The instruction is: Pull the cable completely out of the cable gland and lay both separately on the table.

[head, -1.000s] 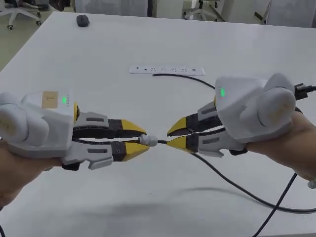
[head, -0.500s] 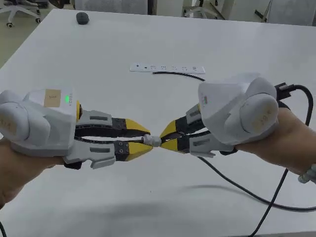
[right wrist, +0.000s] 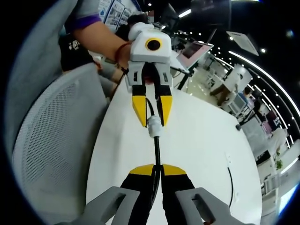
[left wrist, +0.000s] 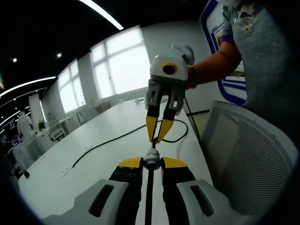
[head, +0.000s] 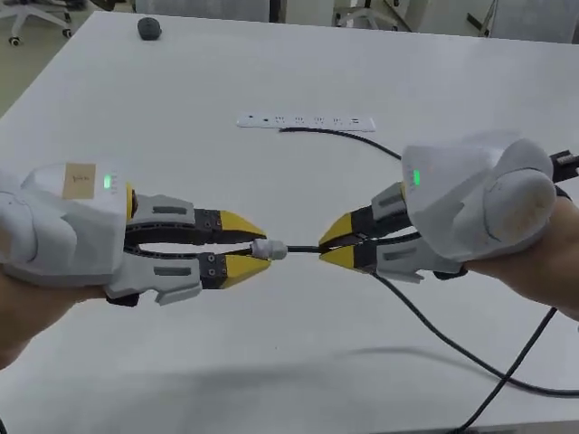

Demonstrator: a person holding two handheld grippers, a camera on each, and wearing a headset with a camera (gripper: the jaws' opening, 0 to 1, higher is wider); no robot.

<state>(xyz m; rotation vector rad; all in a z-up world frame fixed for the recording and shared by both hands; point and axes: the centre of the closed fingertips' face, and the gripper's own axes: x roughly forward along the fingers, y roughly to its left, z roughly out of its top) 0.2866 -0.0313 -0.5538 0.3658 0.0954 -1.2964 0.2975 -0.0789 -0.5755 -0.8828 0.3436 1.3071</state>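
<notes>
Above the white table (head: 271,72), the small grey cable gland (head: 270,249) sits between the yellow tips of my left gripper (head: 261,250), which is shut on it. A short stretch of black cable (head: 303,248) leaves the gland and enters my right gripper (head: 323,249), which is shut on it; the cable then trails off to the lower right. The left gripper view has the gland (left wrist: 151,159) at my left gripper's tips (left wrist: 151,164), facing the right gripper (left wrist: 158,129). In the right gripper view the cable (right wrist: 157,149) rises from my right gripper (right wrist: 158,169) to the gland (right wrist: 154,125).
A white power strip (head: 306,123) lies mid-table with its own black lead (head: 339,137) running right. A dark mouse (head: 149,29) sits at the far left corner. A mesh chair (left wrist: 243,154) stands beside the table, and office chairs stand beyond the far edge.
Half a second ago the right gripper's tips were touching the gland. The two grippers have since drawn apart, and a short length of bare cable now shows between them.
</notes>
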